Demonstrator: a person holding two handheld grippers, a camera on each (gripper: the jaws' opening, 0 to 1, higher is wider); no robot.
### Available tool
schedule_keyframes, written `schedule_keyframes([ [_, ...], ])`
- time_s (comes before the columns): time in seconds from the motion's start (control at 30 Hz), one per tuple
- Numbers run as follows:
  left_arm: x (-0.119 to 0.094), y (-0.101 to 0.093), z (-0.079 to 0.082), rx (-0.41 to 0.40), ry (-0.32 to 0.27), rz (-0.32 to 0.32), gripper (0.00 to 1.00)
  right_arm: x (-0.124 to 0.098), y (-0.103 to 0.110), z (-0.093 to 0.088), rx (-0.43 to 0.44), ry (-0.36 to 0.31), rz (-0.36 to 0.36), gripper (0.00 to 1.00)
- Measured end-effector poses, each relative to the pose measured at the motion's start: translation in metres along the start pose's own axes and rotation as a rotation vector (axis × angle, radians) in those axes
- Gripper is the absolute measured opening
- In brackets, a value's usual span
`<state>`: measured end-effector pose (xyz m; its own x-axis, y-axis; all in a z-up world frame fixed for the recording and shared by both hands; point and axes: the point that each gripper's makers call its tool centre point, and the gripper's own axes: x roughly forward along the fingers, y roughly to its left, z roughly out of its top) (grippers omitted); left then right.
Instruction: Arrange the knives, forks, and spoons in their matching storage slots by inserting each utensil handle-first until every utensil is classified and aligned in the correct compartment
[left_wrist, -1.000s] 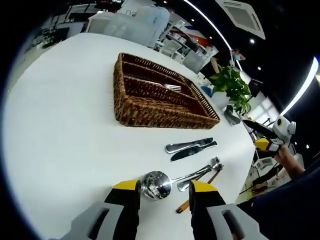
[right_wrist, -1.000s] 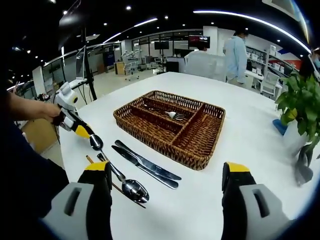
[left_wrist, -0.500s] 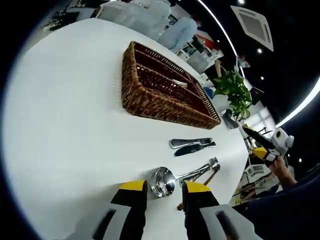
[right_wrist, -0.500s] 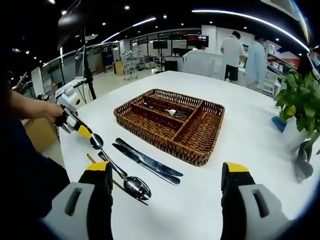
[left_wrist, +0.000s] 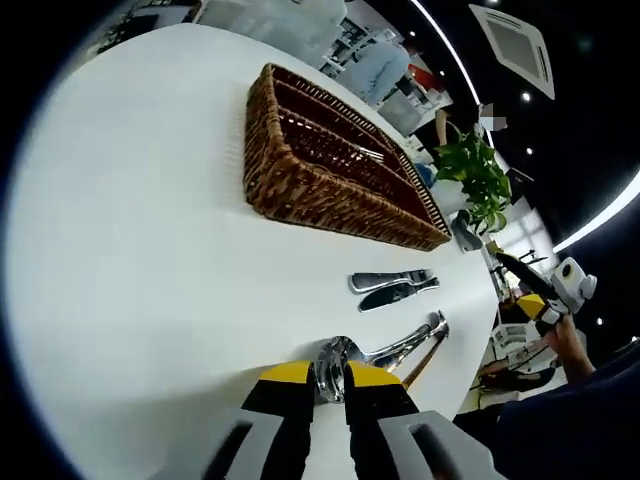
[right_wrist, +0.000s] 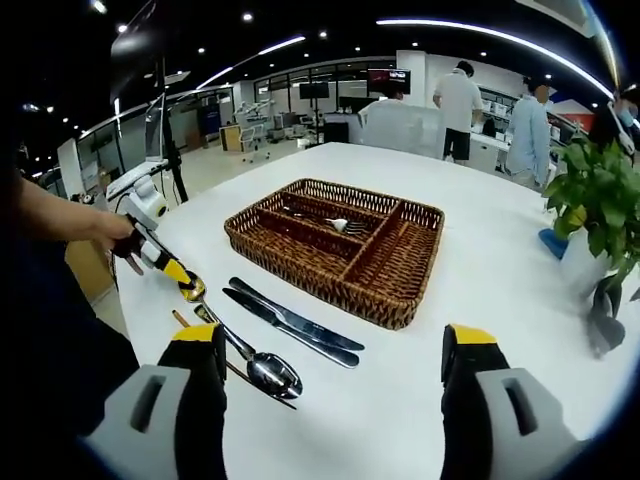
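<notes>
Your left gripper (left_wrist: 330, 378) has its yellow-tipped jaws nearly together, pinching the shiny round bowl of a steel spoon (left_wrist: 333, 362) that lies flat on the white table (left_wrist: 130, 250); from the right gripper view that gripper (right_wrist: 185, 285) sits at the table's near left edge. Your right gripper (right_wrist: 335, 350) is released, jaws spread wide above bare tabletop, with plenty of open white surface to its right. A second spoon (right_wrist: 268, 372) lies near it beside a thin wooden stick (right_wrist: 181, 320). Just beyond, two smooth metal knives (right_wrist: 292, 325) lie side by side, parallel. Farther off stands the rectangular woven wicker tray (right_wrist: 340, 285), brown and coarse, split into long slots, with one fork (right_wrist: 345, 227) resting in a middle slot. A leafy potted plant (right_wrist: 592, 195) stands at the far right edge.
</notes>
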<state>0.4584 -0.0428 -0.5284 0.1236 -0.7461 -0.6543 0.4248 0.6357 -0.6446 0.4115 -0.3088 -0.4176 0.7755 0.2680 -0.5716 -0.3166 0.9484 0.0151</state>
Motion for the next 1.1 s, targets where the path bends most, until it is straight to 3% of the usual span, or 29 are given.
schedule_keyframes([
  [0.3, 0.001, 0.000, -0.006, 0.030, 0.021, 0.016, 0.05, 0.002, 0.000, 0.002, -0.004, 0.000, 0.007, 0.91],
  [0.7, -0.011, -0.017, 0.008, -0.002, -0.053, -0.028, 0.00, 0.008, 0.003, 0.006, -0.022, 0.001, 0.029, 0.90],
  [1.1, -0.018, -0.031, 0.016, 0.070, -0.062, -0.022, 0.00, 0.009, 0.005, 0.009, -0.031, -0.005, 0.038, 0.90],
])
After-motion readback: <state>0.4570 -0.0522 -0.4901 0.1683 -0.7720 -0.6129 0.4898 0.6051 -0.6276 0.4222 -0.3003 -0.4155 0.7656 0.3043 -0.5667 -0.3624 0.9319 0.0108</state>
